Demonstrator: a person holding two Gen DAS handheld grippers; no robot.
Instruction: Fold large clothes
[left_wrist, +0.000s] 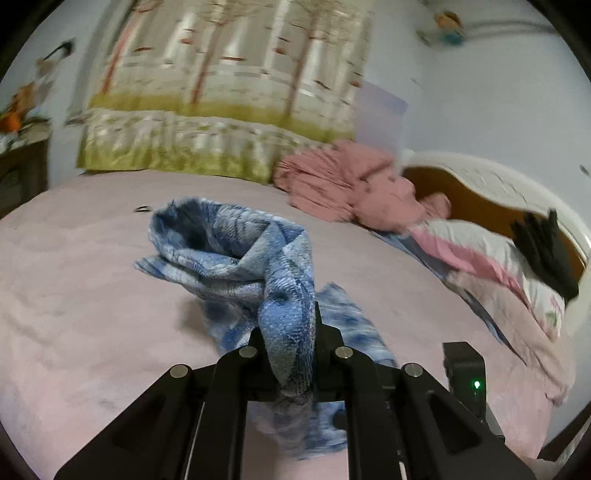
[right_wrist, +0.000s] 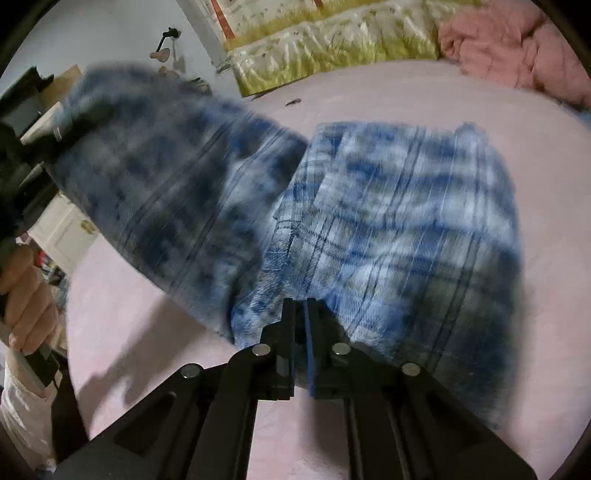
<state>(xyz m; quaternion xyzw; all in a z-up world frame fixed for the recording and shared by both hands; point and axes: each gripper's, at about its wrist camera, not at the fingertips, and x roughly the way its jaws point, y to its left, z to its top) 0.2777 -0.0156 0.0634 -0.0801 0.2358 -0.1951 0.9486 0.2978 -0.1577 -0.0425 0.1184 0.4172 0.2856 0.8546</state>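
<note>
Both grippers were closed on the same blue plaid garment. Left gripper (left_wrist: 291, 332) had its jaws drawn in tight around a bunched rope of the garment (left_wrist: 258, 266), which ran up between the fingers and out over the pink bed (left_wrist: 74, 295); part of the cloth was lifted clear of the bed and part trailed on it. Right gripper (right_wrist: 301, 314) had its jaws all but together, pinching the near edge of the garment (right_wrist: 406, 221).

Right wrist view alone showed the garment's spread: a flatter portion lay on the bed ahead of the right gripper, while a second portion was raised to the left, blurred. That view also showed a hand (right_wrist: 26, 302) on a black handle at the left edge, with a light sleeve below it. Whether the raised cloth reached that handle's jaws could not be told there.

Left wrist view alone showed the headboard (left_wrist: 480, 192), a pink quilt (left_wrist: 351, 184) heaped before it, and a folded pink-and-white blanket (left_wrist: 498, 266) at the right with a dark item on top. Both views showed the green-hemmed curtain (left_wrist: 221, 110) beyond the bed.
</note>
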